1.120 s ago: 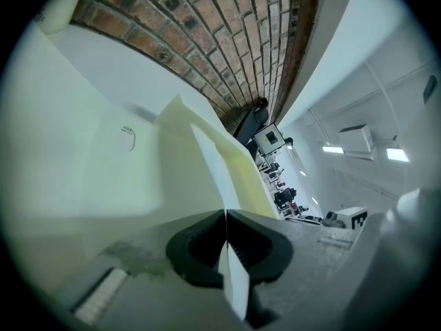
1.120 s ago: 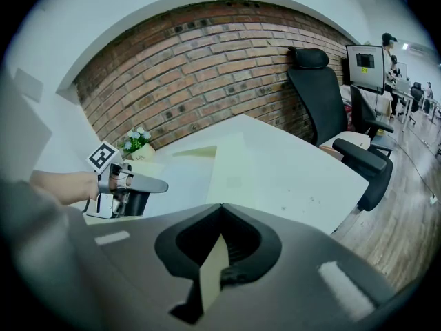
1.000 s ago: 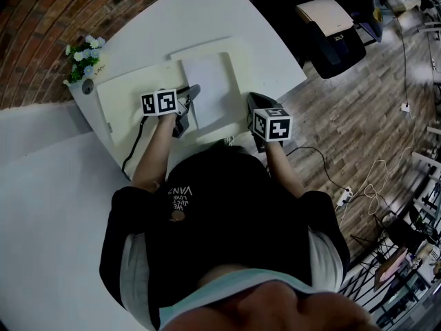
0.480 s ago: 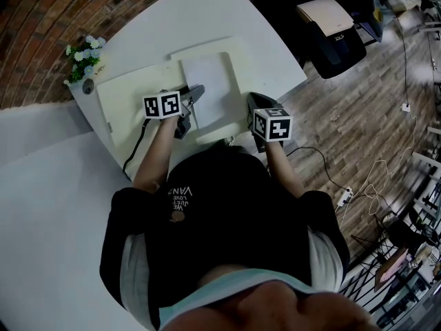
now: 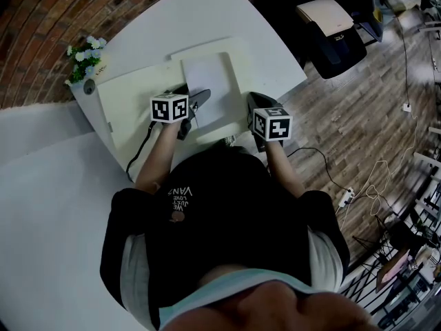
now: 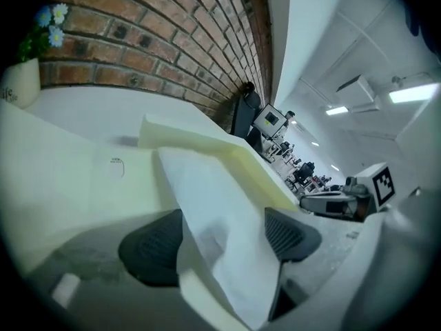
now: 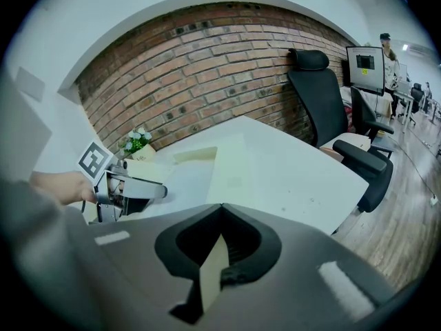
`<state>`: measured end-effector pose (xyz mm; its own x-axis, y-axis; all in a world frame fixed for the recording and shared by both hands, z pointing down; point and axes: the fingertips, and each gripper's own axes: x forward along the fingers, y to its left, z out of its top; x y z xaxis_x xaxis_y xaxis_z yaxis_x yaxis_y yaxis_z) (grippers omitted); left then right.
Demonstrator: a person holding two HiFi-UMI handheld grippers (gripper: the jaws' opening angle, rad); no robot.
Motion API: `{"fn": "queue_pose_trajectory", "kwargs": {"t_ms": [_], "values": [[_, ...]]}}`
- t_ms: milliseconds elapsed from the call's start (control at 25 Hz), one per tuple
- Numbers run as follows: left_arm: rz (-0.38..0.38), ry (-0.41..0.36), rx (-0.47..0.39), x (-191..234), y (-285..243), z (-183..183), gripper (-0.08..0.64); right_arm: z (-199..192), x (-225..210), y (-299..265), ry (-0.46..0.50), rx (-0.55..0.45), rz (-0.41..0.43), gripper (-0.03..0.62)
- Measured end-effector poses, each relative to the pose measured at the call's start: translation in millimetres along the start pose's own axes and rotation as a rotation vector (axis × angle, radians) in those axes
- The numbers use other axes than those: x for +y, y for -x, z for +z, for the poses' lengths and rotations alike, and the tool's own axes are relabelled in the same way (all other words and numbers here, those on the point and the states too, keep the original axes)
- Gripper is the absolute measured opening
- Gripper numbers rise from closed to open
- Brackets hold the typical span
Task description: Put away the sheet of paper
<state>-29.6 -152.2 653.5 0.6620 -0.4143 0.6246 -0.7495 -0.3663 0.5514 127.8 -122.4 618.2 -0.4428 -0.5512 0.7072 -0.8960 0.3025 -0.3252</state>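
Note:
A white sheet of paper lies on the right half of an open cream folder on the white table. My left gripper is at the sheet's near left corner. In the left gripper view the sheet runs up between the dark pads; the jaws are opening and neither pad presses on it. My right gripper is at the folder's right edge. In the right gripper view that gripper is shut on a thin cream flap of the folder.
A small pot of flowers stands at the table's far left corner. A black cable hangs off the near edge. A black office chair stands to the right of the table, and a dark printer sits on the wooden floor.
My left gripper has shifted slightly right along the sheet's near edge and its jaws have spread apart, letting go of the paper. The right gripper has not moved.

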Motion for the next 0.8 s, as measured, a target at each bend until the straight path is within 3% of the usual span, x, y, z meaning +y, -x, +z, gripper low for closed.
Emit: {"fn": "queue_pose_trajectory", "kwargs": {"t_ms": [200, 560, 800], "values": [[0.068, -0.05, -0.01, 6, 5, 2, 0.422, 0, -2, 1, 0.0, -0.003, -0.004, -0.002], [0.065, -0.039, -0.05, 8, 13, 2, 0.422, 2, -2, 2, 0.001, -0.015, -0.005, -0.002], [0.064, -0.011, -0.12, 8, 28, 10, 0.42, 2, -2, 3, -0.003, -0.02, -0.006, -0.002]]}}
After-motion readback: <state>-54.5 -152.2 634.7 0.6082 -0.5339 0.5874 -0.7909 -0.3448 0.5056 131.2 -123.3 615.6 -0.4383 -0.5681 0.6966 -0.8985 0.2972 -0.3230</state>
